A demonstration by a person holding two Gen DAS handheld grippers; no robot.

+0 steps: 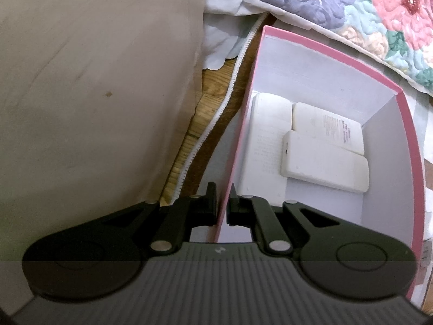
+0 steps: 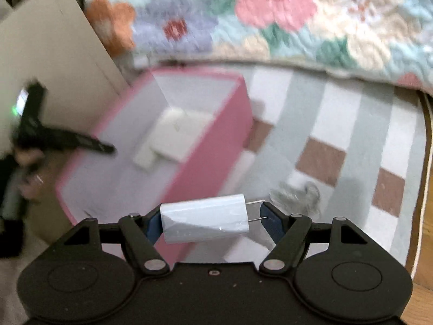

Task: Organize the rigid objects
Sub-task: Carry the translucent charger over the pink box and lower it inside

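Observation:
A pink box [image 1: 406,124] with a white inside holds three white flat slabs [image 1: 324,162]. My left gripper [image 1: 222,208] is shut on the box's near left wall [image 1: 226,203], one finger outside and one inside. My right gripper [image 2: 211,220] is shut on a white plug adapter [image 2: 204,223], held sideways with its two metal prongs pointing right. It hovers in front of the pink box [image 2: 211,146], over the box's near right corner. The right wrist view is blurred. The left gripper [image 2: 108,147] shows there at the box's left wall.
A floral quilt [image 2: 270,13] hangs along the back. A beige panel [image 1: 94,81] stands left of the box. A checked rug [image 2: 338,135] with brown squares lies right of the box, with a crumpled clear wrapper [image 2: 297,193] on it. Wooden floor [image 1: 205,113] shows between panel and box.

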